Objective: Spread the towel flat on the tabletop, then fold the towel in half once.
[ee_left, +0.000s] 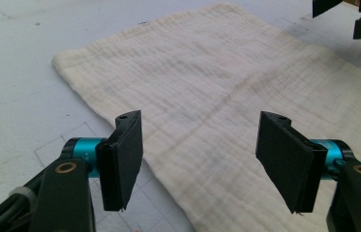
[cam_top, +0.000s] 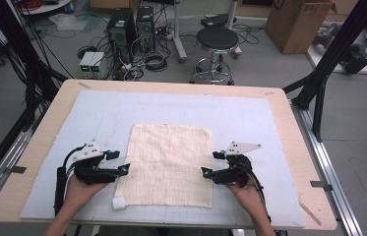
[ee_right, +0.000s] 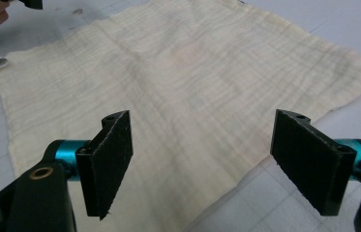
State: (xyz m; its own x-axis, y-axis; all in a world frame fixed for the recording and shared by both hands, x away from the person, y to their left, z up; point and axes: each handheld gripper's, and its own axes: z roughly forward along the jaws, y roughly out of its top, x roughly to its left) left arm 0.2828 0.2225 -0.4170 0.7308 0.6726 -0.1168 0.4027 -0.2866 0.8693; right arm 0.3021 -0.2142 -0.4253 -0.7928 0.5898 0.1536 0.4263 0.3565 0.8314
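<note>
Cream cloth (cam_top: 169, 164) flat on grey gridded mat (cam_top: 250, 123), near front-centre of table (cam_top: 289, 105); faint check lines across weave. Small white tag (cam_top: 118, 203) at near-left corner, no writing legible. Left claw (cam_top: 120, 162) just beside cloth's left edge, jaws apart, nothing between pads; cloth edge lies below gap in left gripper view. Right claw (cam_top: 210, 163) at cloth's right edge, jaws apart, empty. Beyond table: black stool (cam_top: 216, 42), cardboard box (cam_top: 296, 22) with dark round logo, unreadable.
</note>
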